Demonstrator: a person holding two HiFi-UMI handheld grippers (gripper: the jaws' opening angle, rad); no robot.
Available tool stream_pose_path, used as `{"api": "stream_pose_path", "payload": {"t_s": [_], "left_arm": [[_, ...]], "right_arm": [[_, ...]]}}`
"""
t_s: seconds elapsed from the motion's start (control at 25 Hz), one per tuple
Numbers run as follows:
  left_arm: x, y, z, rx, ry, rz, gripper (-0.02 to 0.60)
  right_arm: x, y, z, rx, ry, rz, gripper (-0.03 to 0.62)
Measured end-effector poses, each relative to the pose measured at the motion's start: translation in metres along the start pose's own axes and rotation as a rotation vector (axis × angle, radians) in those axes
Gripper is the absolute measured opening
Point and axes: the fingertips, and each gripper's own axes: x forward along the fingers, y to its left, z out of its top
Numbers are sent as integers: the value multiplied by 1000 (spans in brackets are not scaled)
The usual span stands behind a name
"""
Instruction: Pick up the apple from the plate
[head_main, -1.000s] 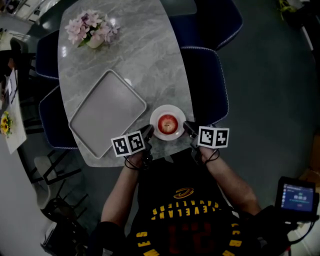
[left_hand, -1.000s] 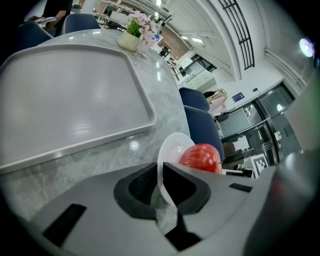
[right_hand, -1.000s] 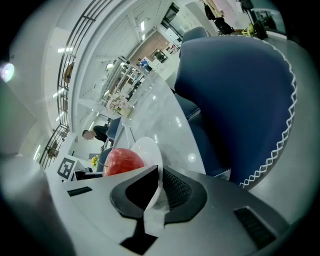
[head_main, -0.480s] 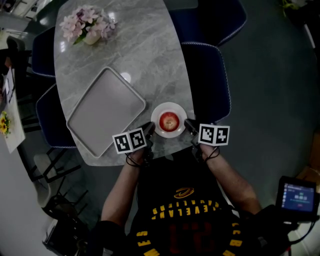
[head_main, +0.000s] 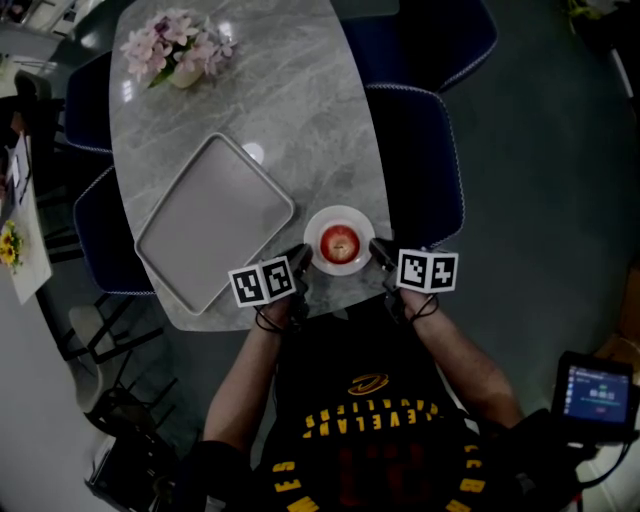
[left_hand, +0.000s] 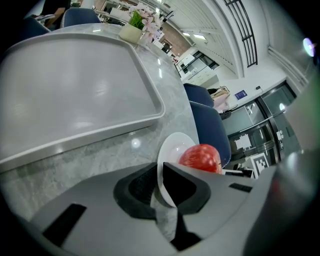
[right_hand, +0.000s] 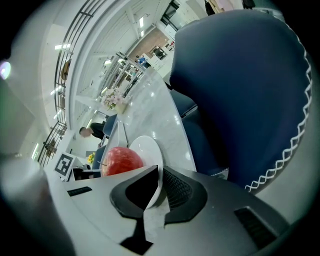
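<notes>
L hand-held gripper (head_main: 298, 262) & R hand-held gripper (head_main: 379, 249) clamped on plate (head_main: 313, 227) rim, apple (head_main: 340, 243) atop

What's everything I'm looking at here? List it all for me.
table: one, grey marble, centre
tray: one, grey, on table, left of plate
plate: one, white, near table's edge
apple: one, red, on plate
flowers: one pot, pink, table's far end
chairs: four, dark blue, two on each side of table
screen: one, dark, lit, lower right
left gripper: one, grey and black, shut on plate's left rim
right gripper: one, grey and black, shut on plate's right rim
</notes>
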Motion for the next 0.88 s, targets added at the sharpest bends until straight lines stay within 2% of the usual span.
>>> {"api": "stream_pose_path", "payload": {"t_s": [0.24,0.44,0.64,0.88], "left_arm": [[3,4,6,-14,-15,-42,40],[10,13,13,-15,-29,-18,48],[-4,9,8,-3,-48,-14,48],[-30,-3,17,25,-130,-6,46]], "right_arm": [[7,1,5,-75,-9,16,40],[16,-7,15,-103,7,8,40],[2,-9,25,-130,-40,-26,40],[-15,1,36,-199,-98,-29,38]]}}
